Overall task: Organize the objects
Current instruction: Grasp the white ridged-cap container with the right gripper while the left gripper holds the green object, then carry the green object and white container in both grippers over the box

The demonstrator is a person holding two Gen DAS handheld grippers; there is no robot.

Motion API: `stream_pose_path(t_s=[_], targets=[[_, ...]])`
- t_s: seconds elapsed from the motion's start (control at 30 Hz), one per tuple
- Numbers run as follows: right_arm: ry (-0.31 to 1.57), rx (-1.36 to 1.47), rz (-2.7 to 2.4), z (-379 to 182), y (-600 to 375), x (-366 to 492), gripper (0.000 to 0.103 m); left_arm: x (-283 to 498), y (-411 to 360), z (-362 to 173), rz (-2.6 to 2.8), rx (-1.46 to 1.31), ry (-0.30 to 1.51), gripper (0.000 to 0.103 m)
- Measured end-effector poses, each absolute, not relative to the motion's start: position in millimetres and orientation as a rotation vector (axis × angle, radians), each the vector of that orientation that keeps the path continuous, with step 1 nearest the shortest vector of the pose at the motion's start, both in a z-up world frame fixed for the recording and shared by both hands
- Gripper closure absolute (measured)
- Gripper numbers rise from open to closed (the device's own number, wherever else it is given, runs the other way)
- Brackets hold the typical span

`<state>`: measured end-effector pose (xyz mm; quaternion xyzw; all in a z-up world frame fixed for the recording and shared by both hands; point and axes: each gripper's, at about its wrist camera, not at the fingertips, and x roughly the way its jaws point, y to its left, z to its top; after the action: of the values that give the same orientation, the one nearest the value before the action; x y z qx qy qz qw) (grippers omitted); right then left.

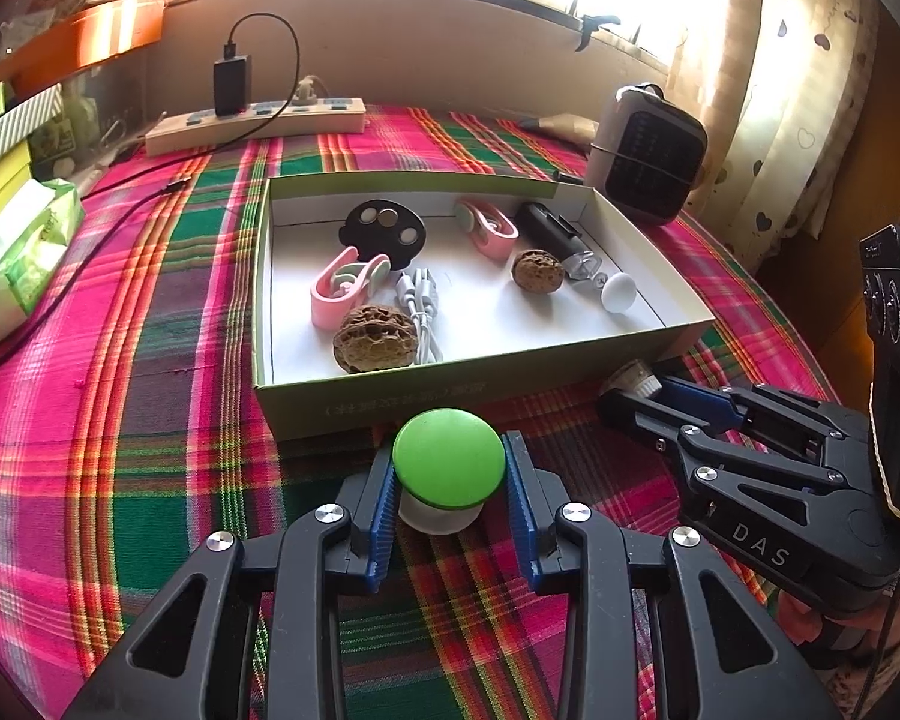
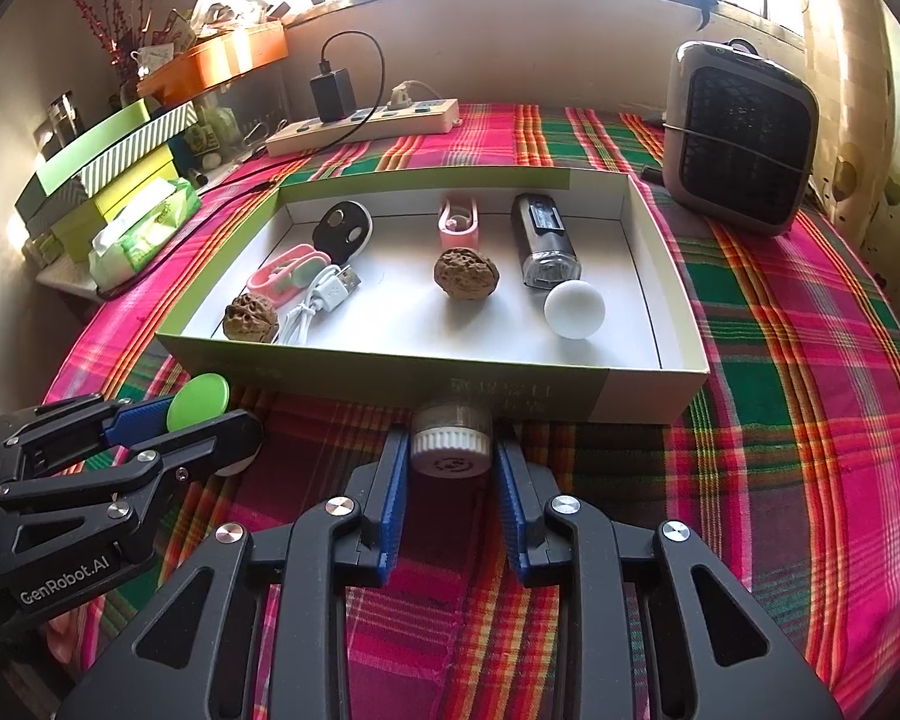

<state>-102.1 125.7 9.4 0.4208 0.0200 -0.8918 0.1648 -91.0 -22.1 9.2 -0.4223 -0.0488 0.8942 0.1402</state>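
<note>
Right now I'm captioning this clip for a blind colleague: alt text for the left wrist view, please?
The left gripper clamps a green-capped knob above a plaid tablecloth, just in front of an open box holding walnuts, pink clips and a cable. At right, the right gripper grips a small white-capped jar.

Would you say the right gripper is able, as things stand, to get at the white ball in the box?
Probably not yet: the right gripper is shut on a small ribbed-cap bottle outside the box's near wall. The white ball lies uncovered just beyond, so once emptied, the way looks free.
</note>
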Motion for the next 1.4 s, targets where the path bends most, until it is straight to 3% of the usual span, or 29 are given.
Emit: stream_pose_path(t_s=[1.4], targets=[[0.037, 1.088, -2.597, 44, 142, -106, 0.074, -104, -10, 52, 2.593, -1.097, -0.101, 0.073]])
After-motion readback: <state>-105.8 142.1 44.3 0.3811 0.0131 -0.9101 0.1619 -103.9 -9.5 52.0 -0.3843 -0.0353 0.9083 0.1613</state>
